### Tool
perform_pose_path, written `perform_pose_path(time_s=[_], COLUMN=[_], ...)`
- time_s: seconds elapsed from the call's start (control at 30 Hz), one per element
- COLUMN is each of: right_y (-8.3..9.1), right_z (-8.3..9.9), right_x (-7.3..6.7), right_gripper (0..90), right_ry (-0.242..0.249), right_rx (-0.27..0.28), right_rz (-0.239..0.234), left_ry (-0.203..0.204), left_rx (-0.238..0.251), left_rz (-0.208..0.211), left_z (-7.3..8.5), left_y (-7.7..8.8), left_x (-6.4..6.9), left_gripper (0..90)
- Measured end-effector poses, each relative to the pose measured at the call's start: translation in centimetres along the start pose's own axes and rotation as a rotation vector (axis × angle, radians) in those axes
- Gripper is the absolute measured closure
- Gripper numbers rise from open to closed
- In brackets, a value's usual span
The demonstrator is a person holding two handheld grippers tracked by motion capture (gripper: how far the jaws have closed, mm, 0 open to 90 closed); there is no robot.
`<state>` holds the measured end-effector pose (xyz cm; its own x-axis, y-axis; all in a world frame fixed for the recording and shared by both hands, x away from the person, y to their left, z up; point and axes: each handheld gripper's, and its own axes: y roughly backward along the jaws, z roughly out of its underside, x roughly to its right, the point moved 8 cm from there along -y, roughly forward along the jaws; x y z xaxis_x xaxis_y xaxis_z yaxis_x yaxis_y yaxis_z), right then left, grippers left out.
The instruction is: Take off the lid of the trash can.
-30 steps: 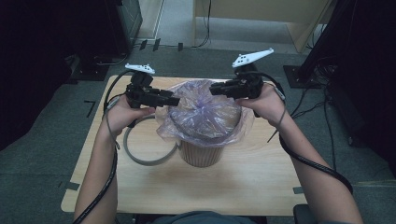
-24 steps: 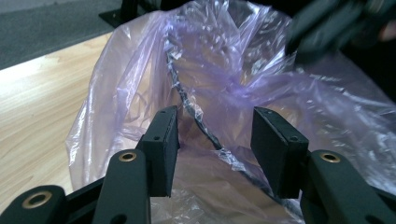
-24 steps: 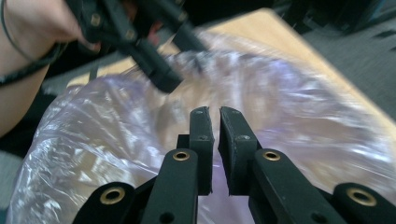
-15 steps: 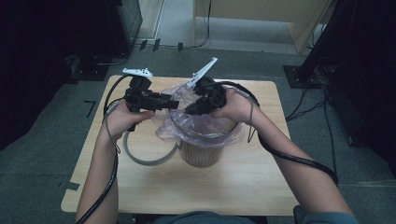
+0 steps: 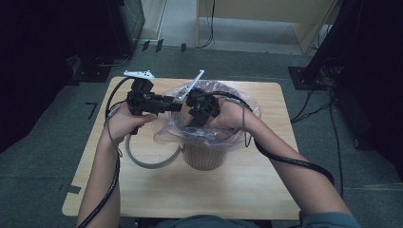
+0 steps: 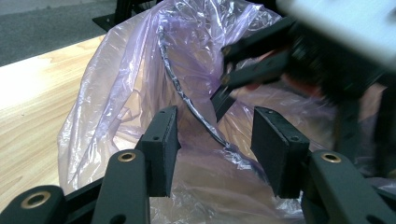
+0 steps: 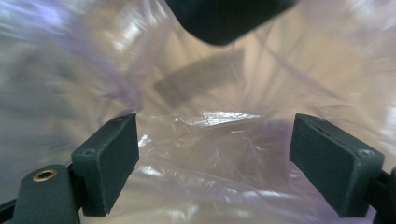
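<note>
- Since the earlier frames the right gripper has crossed from the far right rim of the bin toward its left side, so that it now sits over the bag's mouth close to the left gripper; the left one has kept its place
- Right jaws have just been opening and now stand wide in the right gripper view, with only loose film ahead of them and nothing pressed between the pads
- Left jaws stand about half apart; in the left gripper view a dark gathered fold of the bag runs through the gap, and neither pad visibly presses on it
- Purple-tinted plastic bag lines the tan waste bin, which stands near the middle of the wooden table; the bag's edge billows out over the rim on the left and near sides
- Grey ring lies flat on the table just left of the bin, partly under the bag's overhang
- Open tabletop lies on the near side and to the right of the bin; the far edge is close behind the bag, and the left edge is near the left forearm
- Left hand holds its gripper level, pointing right toward the bag
- Right hand reaches across the bin's top, its gripper tipped down and left into the bag, its cable looping back along the forearm
</note>
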<state>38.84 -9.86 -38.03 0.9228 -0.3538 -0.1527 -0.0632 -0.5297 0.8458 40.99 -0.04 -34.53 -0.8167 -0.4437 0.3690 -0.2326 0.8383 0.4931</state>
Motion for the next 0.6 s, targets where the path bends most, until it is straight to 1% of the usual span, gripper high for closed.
perform_pose_path(time_s=[0.03, 0.07, 0.1, 0.13, 0.17, 0.2, 0.23, 0.27, 0.3, 0.33, 0.37, 0.4, 0.43, 0.47, 0.57, 0.6], right_y=[0.5, 0.5, 1.9, 1.9, 3.4, 3.4, 3.9, 4.5, 5.0, 5.3, 5.3, 5.0, 4.1, 3.8, 2.6, 2.3], right_z=[-0.1, -0.1, -0.1, -0.1, -0.2, -0.2, -0.3, -0.6, -0.8, -1.1, -1.2, -1.2, -0.9, -0.8, -0.8, -0.8], right_x=[-0.1, -0.1, -0.1, -0.1, 0.1, 0.1, 0.3, 0.8, 1.3, 2.0, 2.5, 3.0, 3.9, 4.1, 4.9, 5.4], right_gripper=[17.5, 17.5, 26.6, 26.6, 38.6, 38.6, 42.7, 48.7, 52.3, 58.5, 61.2, 67.1, 69.6, 69.7, 69.6, 68.5], right_ry=[0.001, 0.001, 0.004, 0.004, 0.012, 0.012, 0.015, 0.028, 0.025, 0.006, 0.007, 0.018, 0.058, 0.053, -0.009, -0.025], right_rx=[0.008, 0.008, 0.006, 0.006, 0.020, 0.020, 0.034, 0.063, 0.089, 0.128, 0.151, 0.161, 0.143, 0.132, 0.097, 0.090], right_rz=[0.000, 0.000, -0.004, -0.004, 0.005, 0.005, 0.011, 0.025, 0.042, 0.064, 0.081, 0.106, 0.154, 0.154, 0.155, 0.167], left_ry=[0.000, 0.000, -0.001, -0.001, 0.000, 0.000, 0.000, 0.000, -0.004, -0.003, 0.000, 0.000, -0.005, -0.003, -0.003, -0.003], left_rx=[0.001, 0.001, 0.002, 0.002, 0.003, 0.003, 0.002, 0.002, 0.001, 0.001, 0.003, 0.003, 0.000, 0.000, 0.003, 0.003], left_rz=[0.000, 0.000, -0.002, -0.002, -0.001, -0.001, -0.002, -0.002, -0.003, -0.003, -0.003, -0.003, -0.003, -0.002, 0.001, 0.001], left_z=[0.0, 0.0, 0.0, 0.0, 0.0, 0.0, 0.0, 0.0, 0.0, 0.0, 0.0, 0.0, 0.0, 0.0, 0.0, 0.0], left_y=[0.0, 0.0, 0.0, 0.0, -0.1, -0.1, -0.1, -0.1, -0.1, -0.1, -0.2, -0.2, -0.2, -0.2, -0.2, -0.2], left_x=[0.0, 0.0, 0.0, 0.0, 0.0, 0.0, 0.0, 0.0, -0.1, -0.1, -0.1, -0.1, -0.1, -0.1, -0.1, -0.1], left_gripper=[50.5, 50.3, 50.3, 50.2, 50.1, 50.1, 50.1, 50.0, 50.0, 49.9, 49.9, 49.8, 49.8, 49.8, 49.6, 49.5])
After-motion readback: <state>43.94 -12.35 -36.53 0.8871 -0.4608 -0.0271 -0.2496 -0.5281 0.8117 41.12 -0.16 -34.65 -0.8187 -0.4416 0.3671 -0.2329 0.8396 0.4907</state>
